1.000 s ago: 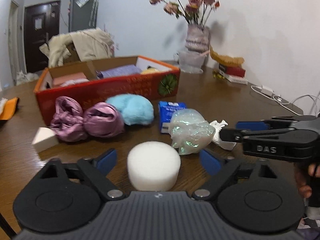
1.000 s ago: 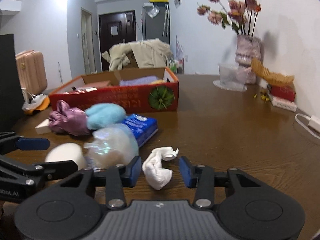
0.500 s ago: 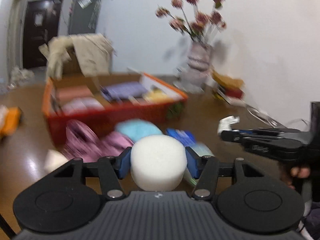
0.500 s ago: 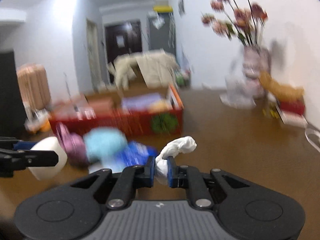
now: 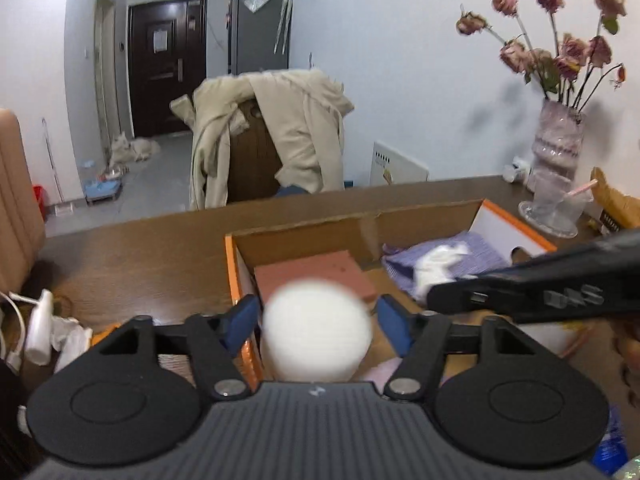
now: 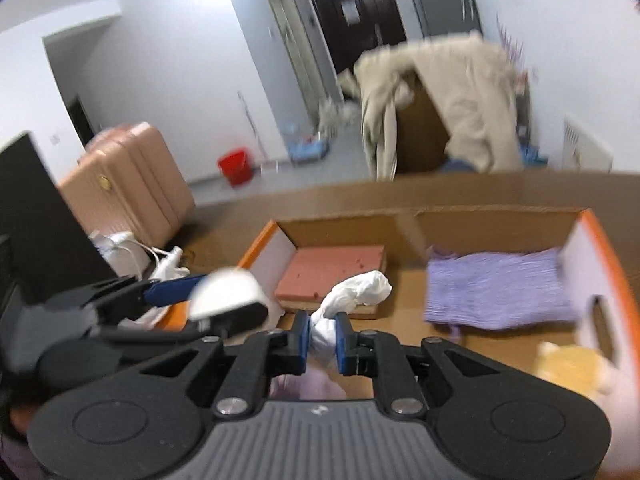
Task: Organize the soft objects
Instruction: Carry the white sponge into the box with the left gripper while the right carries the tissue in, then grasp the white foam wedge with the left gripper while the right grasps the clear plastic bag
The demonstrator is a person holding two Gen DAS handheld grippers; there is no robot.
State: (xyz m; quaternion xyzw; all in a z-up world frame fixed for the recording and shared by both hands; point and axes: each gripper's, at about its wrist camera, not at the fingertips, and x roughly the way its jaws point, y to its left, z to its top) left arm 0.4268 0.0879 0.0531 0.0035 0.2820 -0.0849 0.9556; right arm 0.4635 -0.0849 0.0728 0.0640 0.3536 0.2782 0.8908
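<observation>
Rag [image 6: 356,292] lengthwise away from right gripper [image 6: 323,339]

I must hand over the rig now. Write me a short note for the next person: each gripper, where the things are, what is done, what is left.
Left gripper: jaws opening, white sponge between them, over the box's near left corner.
Right gripper: jaws opening but still pinching the white cloth, over the box.
In the box: pink block, purple cloth, a yellow item.
Done: both pieces carried to the box.
Left: release both inside. Any items outside the box are out of view; check the table.
</observation>
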